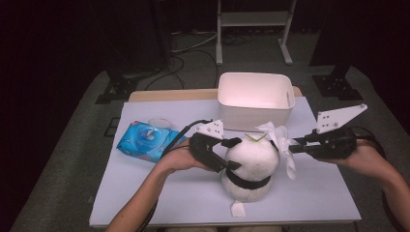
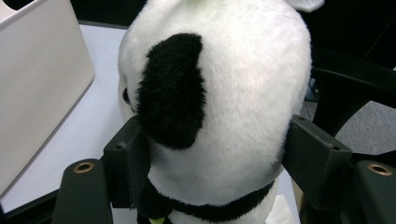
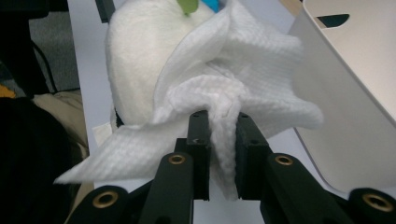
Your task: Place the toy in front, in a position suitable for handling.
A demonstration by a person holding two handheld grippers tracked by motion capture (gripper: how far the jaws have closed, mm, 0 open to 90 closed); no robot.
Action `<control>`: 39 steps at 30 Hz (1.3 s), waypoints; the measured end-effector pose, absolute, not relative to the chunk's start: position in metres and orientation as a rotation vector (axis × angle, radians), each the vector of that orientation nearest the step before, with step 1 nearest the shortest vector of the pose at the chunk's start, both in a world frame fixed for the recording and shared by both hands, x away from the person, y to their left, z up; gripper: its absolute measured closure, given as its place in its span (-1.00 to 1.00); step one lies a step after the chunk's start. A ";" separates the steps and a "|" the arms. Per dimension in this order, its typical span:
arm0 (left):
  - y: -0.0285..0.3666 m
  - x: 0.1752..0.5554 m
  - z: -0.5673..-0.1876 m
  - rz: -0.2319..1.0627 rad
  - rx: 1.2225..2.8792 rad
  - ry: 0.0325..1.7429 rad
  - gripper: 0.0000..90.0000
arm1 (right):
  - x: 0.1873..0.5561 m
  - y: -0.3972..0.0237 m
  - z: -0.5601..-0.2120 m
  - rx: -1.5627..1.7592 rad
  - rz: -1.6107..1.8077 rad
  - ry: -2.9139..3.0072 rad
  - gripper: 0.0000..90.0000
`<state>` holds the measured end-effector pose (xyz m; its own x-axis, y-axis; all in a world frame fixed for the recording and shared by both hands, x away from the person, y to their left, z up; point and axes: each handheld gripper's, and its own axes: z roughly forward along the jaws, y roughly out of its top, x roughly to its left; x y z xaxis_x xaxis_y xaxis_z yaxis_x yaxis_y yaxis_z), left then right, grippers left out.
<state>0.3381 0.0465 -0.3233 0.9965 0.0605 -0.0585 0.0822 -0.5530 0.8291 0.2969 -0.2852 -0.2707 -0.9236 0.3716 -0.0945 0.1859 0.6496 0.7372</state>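
A white plush toy (image 1: 249,162) with black patches and a black neck band stands upright at the middle of the table. My left gripper (image 1: 234,154) comes in from its left and is shut on the plush toy (image 2: 233,93), one jaw pressing each side of it just above the neck band. My right gripper (image 1: 290,145) reaches in from the right, shut on a white wipe (image 1: 291,166). The bunched wipe (image 3: 243,70) lies against the upper right side of the toy (image 3: 135,56), and a strand of it is pinched between the jaws of my right gripper (image 3: 222,126).
A white plastic bin (image 1: 255,104) stands right behind the toy. A blue pack of wipes (image 1: 145,140) lies at the left on the pale table (image 1: 169,193). A small white tag (image 1: 238,209) lies at the toy's base. Dark floor and stands surround the table.
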 end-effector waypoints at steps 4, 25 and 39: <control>0.046 0.338 -0.323 -0.025 2.169 0.091 -0.36 | 0.296 -0.270 -0.267 0.383 1.099 2.621 0.49; 0.046 0.334 -0.318 -0.007 2.176 0.121 -0.26 | 0.314 -0.235 -0.260 0.262 1.193 2.740 0.67; 0.053 0.331 -0.300 0.024 2.161 0.107 -0.21 | 0.312 -0.225 -0.250 0.227 1.267 2.691 0.71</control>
<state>0.3311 0.0534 -0.2996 0.9960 0.0865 -0.0234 0.0677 -0.5552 0.8290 0.3117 -0.2251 -0.2502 -0.9760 0.2035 -0.0779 0.0696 0.6299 0.7735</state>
